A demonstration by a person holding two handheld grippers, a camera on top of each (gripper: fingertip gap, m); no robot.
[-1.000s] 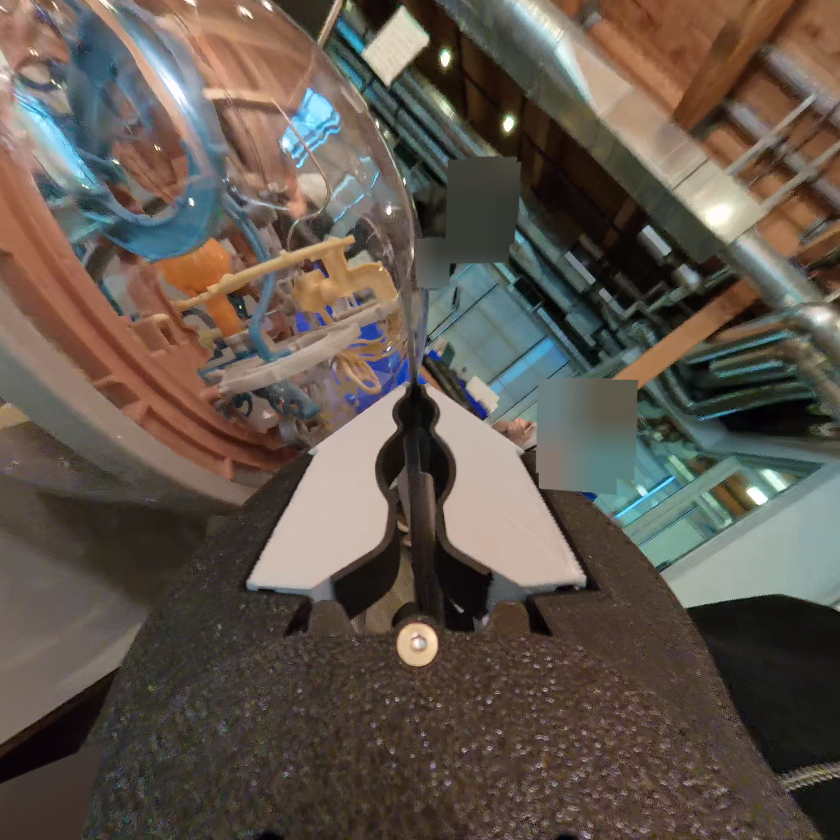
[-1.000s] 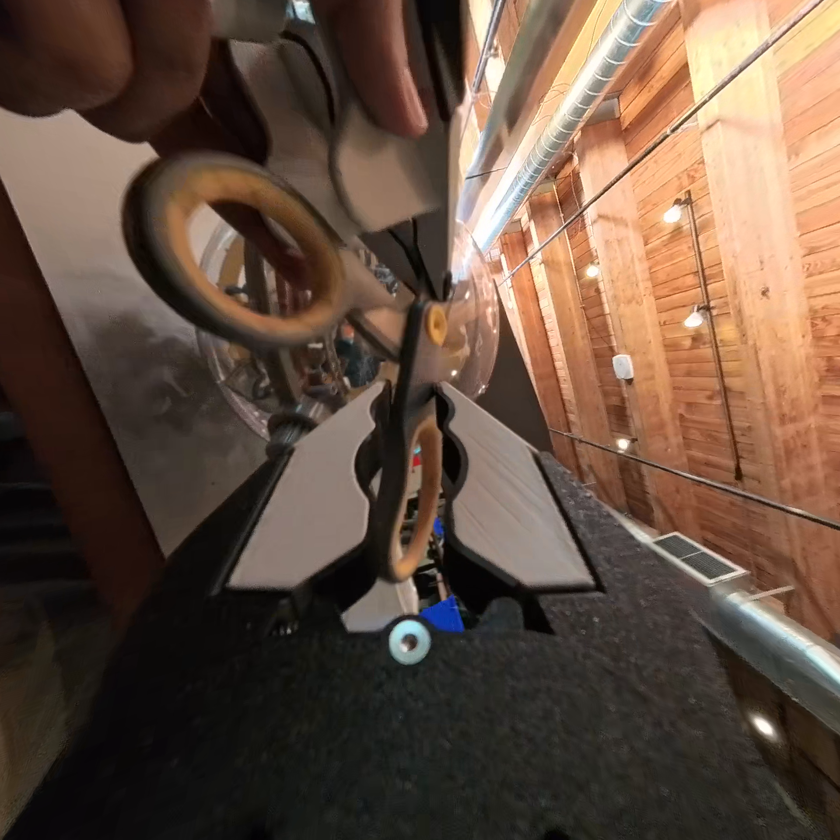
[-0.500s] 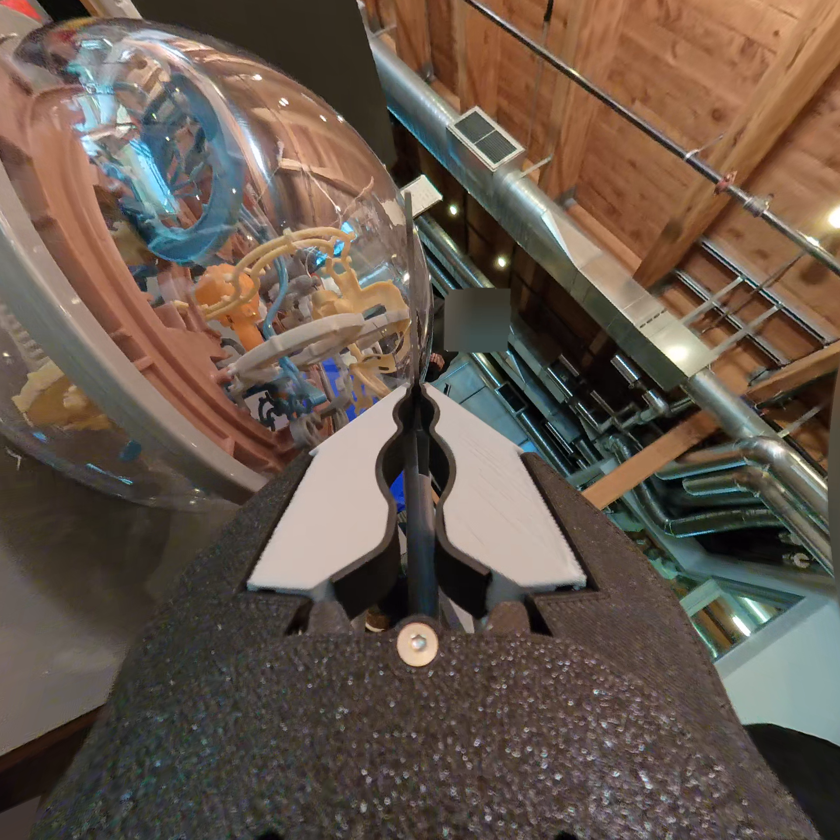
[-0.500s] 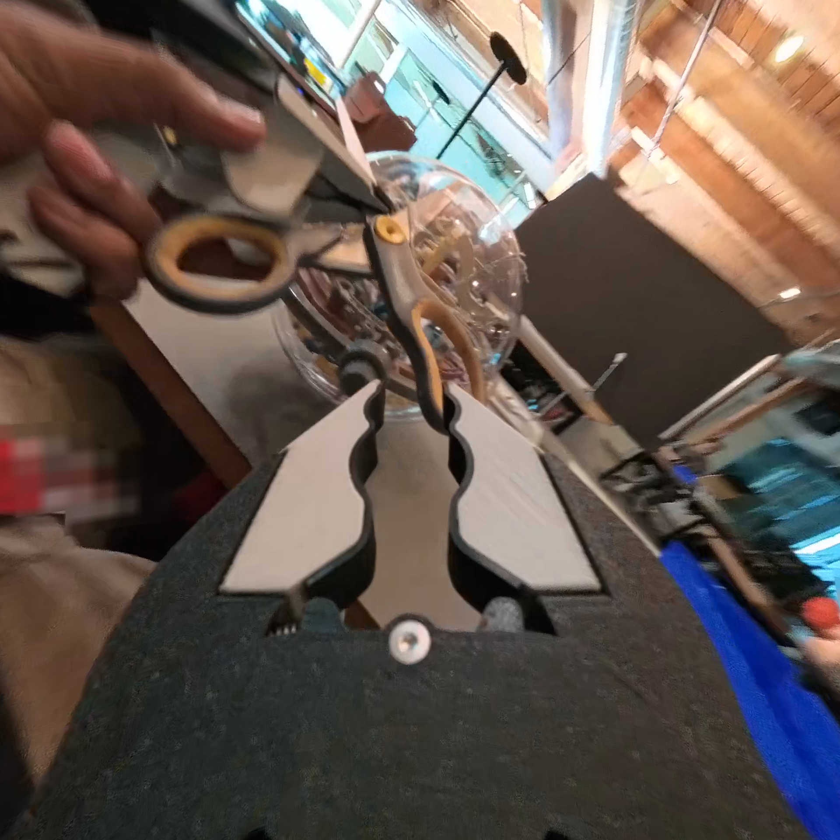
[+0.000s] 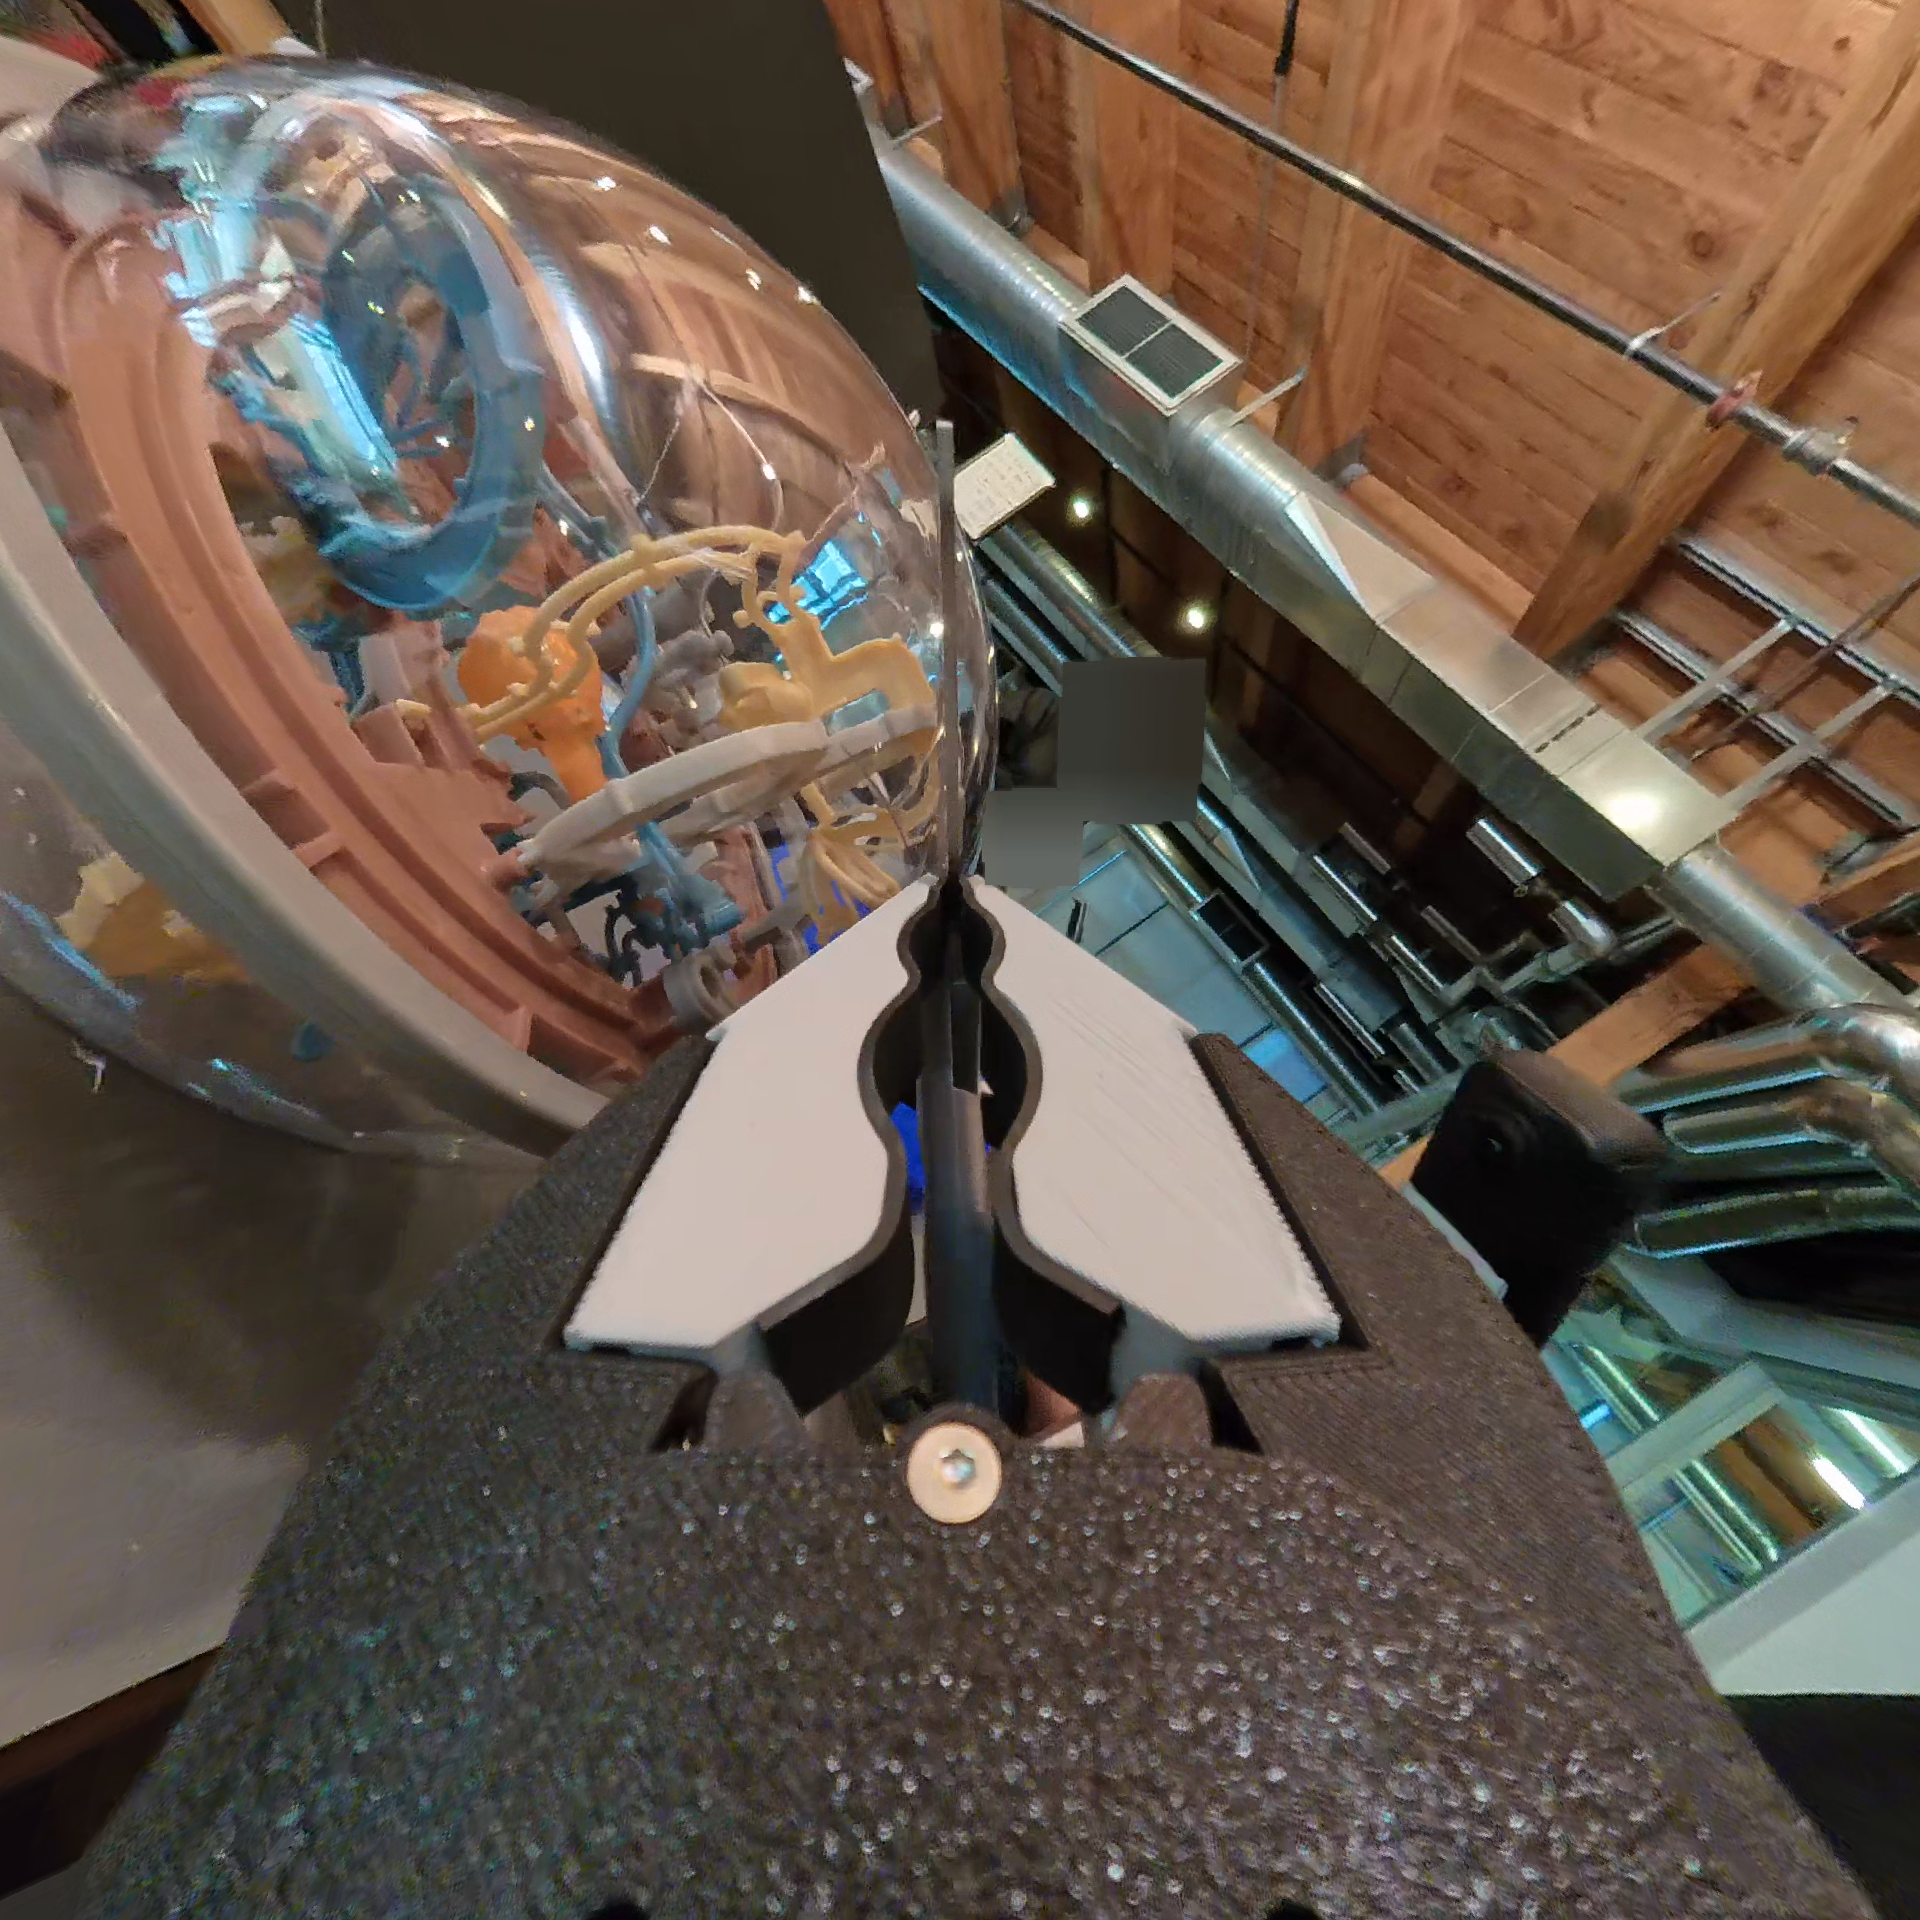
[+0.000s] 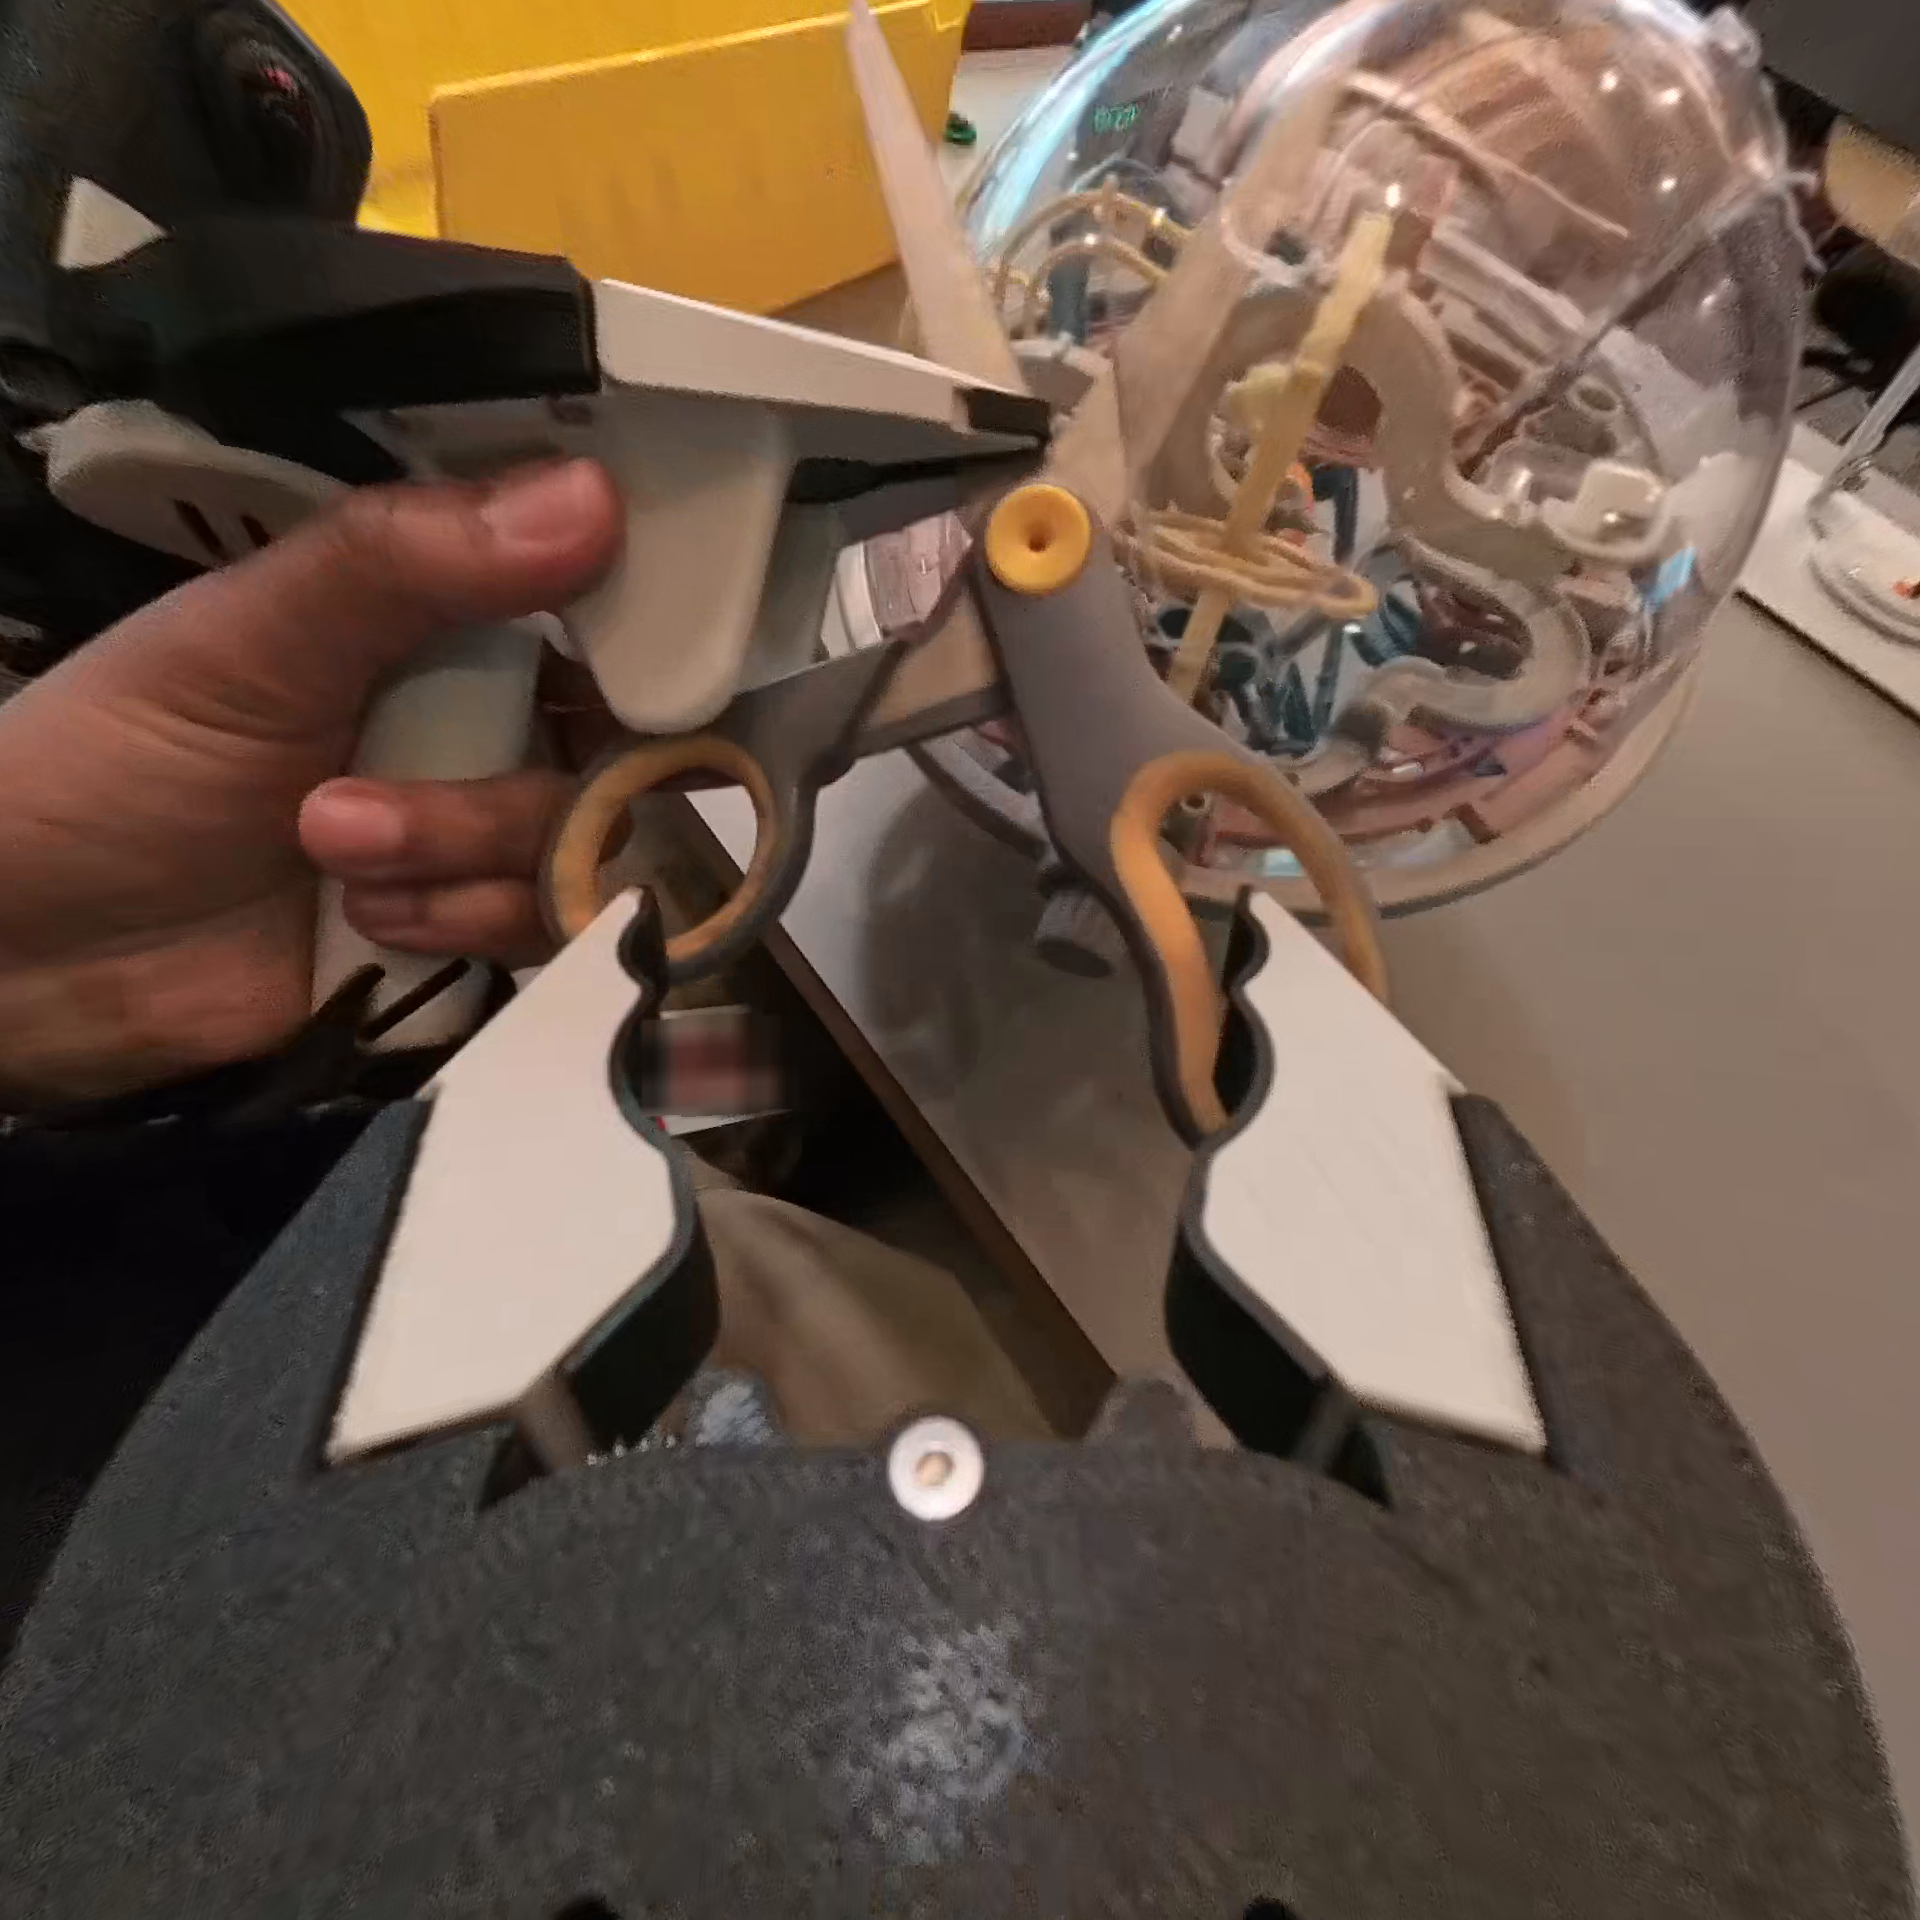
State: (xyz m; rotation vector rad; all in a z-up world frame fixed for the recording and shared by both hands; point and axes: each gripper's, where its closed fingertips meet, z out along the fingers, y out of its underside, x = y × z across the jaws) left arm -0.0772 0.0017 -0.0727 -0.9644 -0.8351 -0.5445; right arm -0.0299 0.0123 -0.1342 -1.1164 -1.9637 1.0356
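Grey scissors with yellow-lined handles (image 6: pixel 1081 675) hang open in front of a clear plastic sphere maze (image 6: pixel 1507 416). My left gripper (image 6: pixel 1013 426), held by a hand (image 6: pixel 208 748), is shut on the scissors just above the yellow pivot. In the left wrist view the left gripper (image 5: pixel 948 883) clamps the scissors (image 5: pixel 948 1195) edge-on, beside the sphere (image 5: pixel 416 520). My right gripper (image 6: pixel 940 904) is open. One handle loop lies against its right finger (image 6: pixel 1340 1195), and the other loop is by its left fingertip.
The sphere stands on a grey table (image 6: pixel 1610 1195) whose wooden edge runs under my right gripper. A yellow bin (image 6: pixel 665 156) stands behind it. A clear glass vessel (image 6: pixel 1870 499) is at the far right. Ceiling ducts (image 5: pixel 1351 540) fill the left wrist view. Spacing between my two grippers at the tips: around 8 cm.
My right gripper has opened and let go of the scissors handle it was shut on, and its view has swung down to the table. The left gripper stays shut on the scissors.
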